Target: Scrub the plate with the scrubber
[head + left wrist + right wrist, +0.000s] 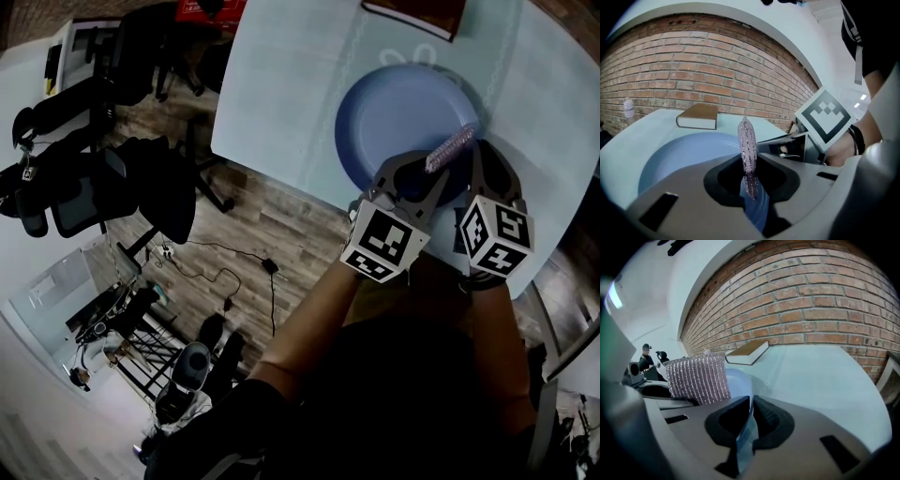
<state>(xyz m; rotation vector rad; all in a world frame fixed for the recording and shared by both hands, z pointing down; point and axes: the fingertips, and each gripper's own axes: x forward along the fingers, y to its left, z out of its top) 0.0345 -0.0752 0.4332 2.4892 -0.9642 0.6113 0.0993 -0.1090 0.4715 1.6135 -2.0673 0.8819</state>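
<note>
Left gripper view, nearest the camera: the left gripper point(749, 183) has its jaws pressed together on the scrubber point(746, 150). This is a thin, glittery purple pad that stands on its edge between them. Right gripper view, equally near: the right gripper point(751, 418) is clamped on the rim of the blue plate point(739, 380), and the thin edge of the plate runs straight between the two jaws. The scrubber rises just beside it, on the left.

In the head view both grippers are side by side at the near edge of the plate. The plate is on the pale worktop point(281, 103), close to its near border. I cannot tell if it lies fully flat or is a little lifted. The scrubber is above the near right part of the plate, and I cannot tell if it touches the surface.

I judge that the step in hand is the very start of the scrubbing, with the plate steadied and the pad gripped. The next move calls for turning the flat face of the scrubber down onto the plate and rubbing it across. Meanwhile the right gripper must hold the rim firmly, so that the plate does not slide toward the border of the worktop.

Farther away, a brown book point(412, 14) lies on the worktop well beyond the plate and does not stand in the way. A small bottle point(629, 108) stands far to the left, in front of the brick wall point(693, 61). Beside the worktop, black office chairs point(122, 178) stand on the wooden floor point(272, 225).
</note>
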